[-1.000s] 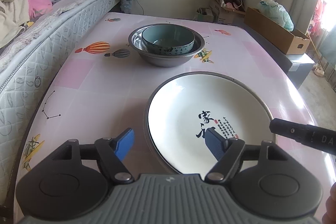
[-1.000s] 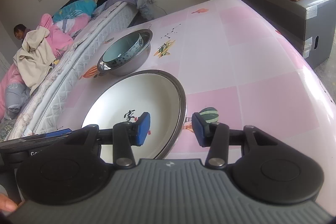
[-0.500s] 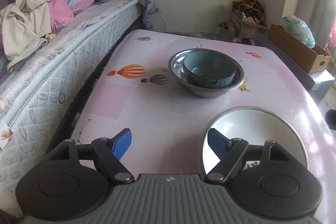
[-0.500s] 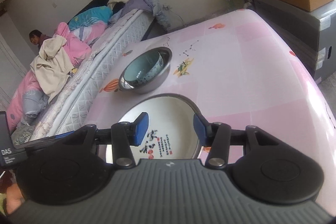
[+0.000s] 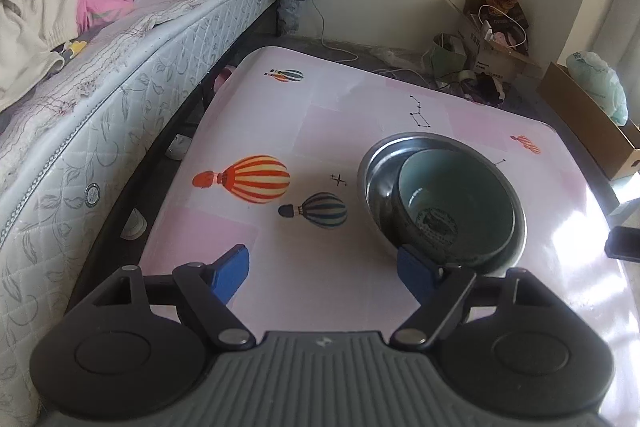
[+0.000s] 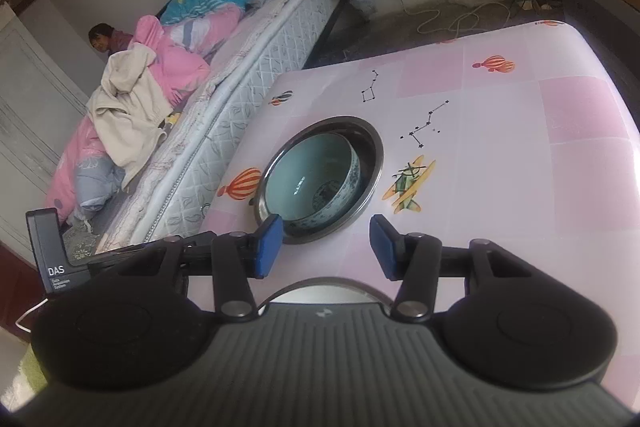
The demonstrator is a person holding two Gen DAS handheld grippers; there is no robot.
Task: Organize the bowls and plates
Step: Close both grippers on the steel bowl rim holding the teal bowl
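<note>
The left claw (image 5: 322, 273) stands wide open and empty above the worktop (image 5: 280, 267), its right pad just at the near rim of the metal bowl (image 5: 372, 183). The right claw (image 6: 327, 247) is likewise open and grips nothing, its jaws spread in front of the same bowl, its left pad close to the near rim. Inside the metal bowl (image 6: 374, 155) sits the ceramic bowl (image 5: 456, 203), teal-glazed, leaning toward the right-hand wall rather than centred. A white plate (image 6: 320, 291) shows only as a sliver of rim directly below the right claw; the rest is hidden by the claw body. Handling judgement: the ceramic bowl is stiff, moderately heavy, glazed and therefore slippery, and it will chip if knocked against steel. The metal bowl is likely light, rigid and smooth. Take hold at the rim, one pad inside and one outside the wall, and lift vertically to avoid scraping. The plate is shallow and brittle; pinch it at the raised edge. The glossy worktop offers little friction, so pushed items may slide. A bed (image 5: 120, 75) stands just beside the worktop on the left.
</note>
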